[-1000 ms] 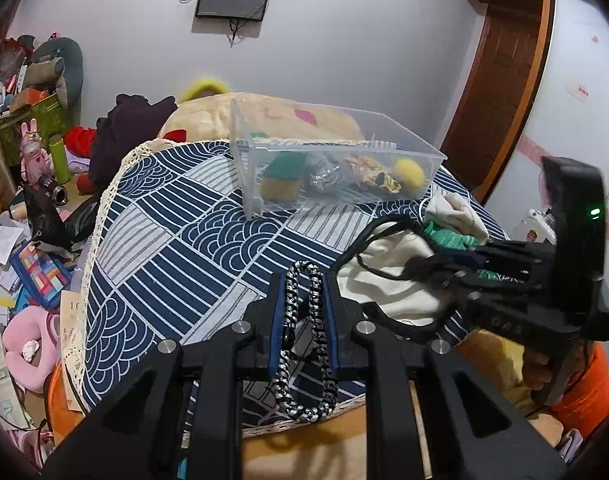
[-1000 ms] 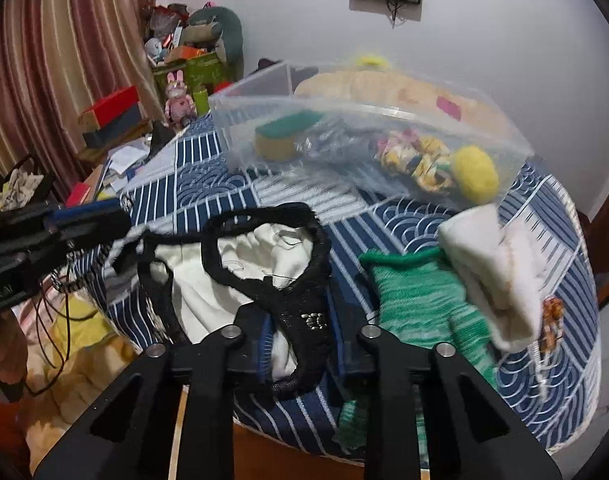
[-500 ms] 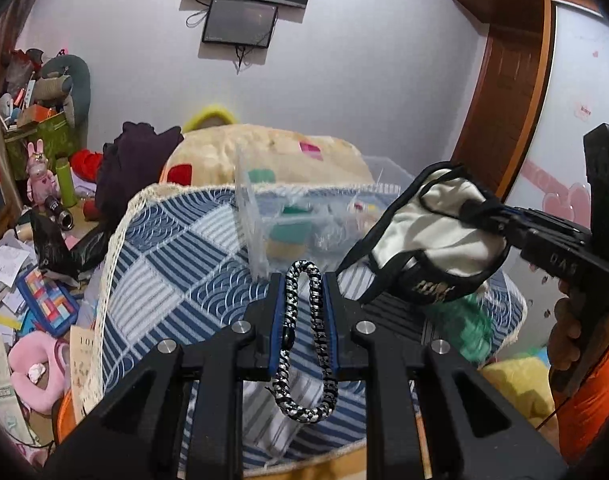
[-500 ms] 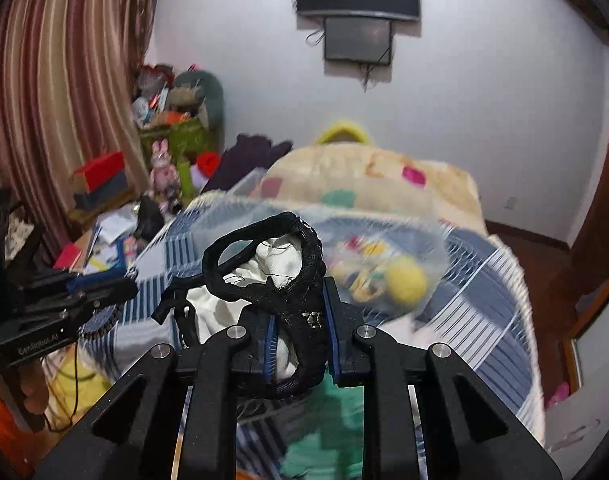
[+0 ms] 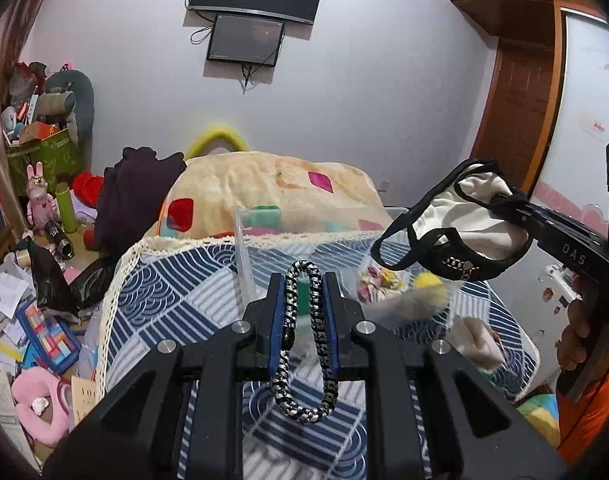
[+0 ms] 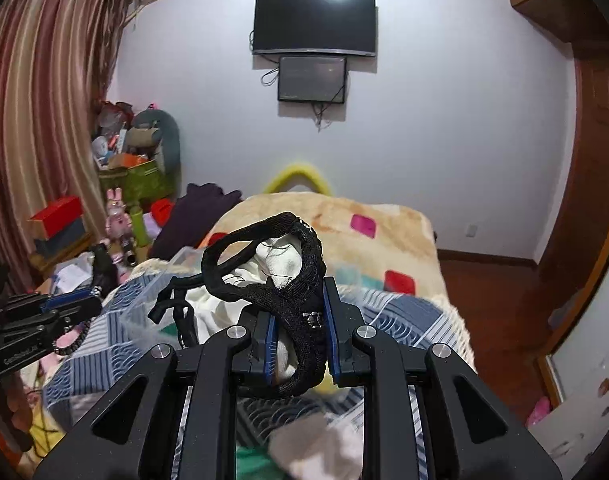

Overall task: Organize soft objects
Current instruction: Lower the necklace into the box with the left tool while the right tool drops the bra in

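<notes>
We hold the left gripper (image 5: 303,322) above the blue-and-white patterned table cover (image 5: 172,300), its blue-padded fingers (image 5: 275,320) closed narrowly on a black-and-white braided loop (image 5: 304,344); the loop's top stands up between the pads and its lower part hangs free below them. We hold the right gripper (image 6: 297,344) raised in the air, its jaws clamped on a white cloth pouch with black trim (image 6: 280,280), which bunches up above and between the pads. In the left wrist view the pouch (image 5: 460,224) hangs above the clear plastic bin (image 5: 244,252) on the table. The bin holds a green-topped sponge (image 5: 303,300), a yellow ball (image 5: 426,280) and a patterned fabric piece (image 5: 374,280), all blurred. A white cloth (image 5: 480,340) lies on the cover to the right of the bin.
</notes>
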The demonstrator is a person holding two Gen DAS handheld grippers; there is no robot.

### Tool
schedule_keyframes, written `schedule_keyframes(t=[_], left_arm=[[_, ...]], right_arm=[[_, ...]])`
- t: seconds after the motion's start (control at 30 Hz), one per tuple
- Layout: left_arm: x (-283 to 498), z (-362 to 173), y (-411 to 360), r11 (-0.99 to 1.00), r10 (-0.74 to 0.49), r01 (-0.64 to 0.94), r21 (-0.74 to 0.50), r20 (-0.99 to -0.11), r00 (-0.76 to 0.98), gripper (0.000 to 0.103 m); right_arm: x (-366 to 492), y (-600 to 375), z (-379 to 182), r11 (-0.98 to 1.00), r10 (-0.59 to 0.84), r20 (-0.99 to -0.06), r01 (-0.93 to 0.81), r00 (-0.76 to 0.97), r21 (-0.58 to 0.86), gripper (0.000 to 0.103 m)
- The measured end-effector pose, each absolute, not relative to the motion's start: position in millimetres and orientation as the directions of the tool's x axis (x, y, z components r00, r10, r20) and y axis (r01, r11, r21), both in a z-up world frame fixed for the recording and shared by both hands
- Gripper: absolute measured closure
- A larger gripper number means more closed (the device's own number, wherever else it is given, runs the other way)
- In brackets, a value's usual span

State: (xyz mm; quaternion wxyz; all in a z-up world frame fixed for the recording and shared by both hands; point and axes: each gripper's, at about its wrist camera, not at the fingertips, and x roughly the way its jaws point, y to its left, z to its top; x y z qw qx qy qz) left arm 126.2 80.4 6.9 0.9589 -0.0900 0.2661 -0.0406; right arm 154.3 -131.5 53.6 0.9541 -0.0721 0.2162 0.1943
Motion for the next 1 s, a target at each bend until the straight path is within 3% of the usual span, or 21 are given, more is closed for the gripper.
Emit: schedule_keyframes(t=[0.53,1.0], left_arm=[[204,-12,83,0.975,-0.129,-0.002,-0.224,-0.571,0.811,0.085],[236,-43,66,0.991,-0.081,-0.006,-0.133,-0.64,0.764,0.085]], right_arm=[[212,-124,26,0.922,0.261,-0.529,-0.371,0.808,-0.111,0.085],[232,-108,-6,0.88,0.202,-0.65,-0.427,0.732,-0.207,0.084]])
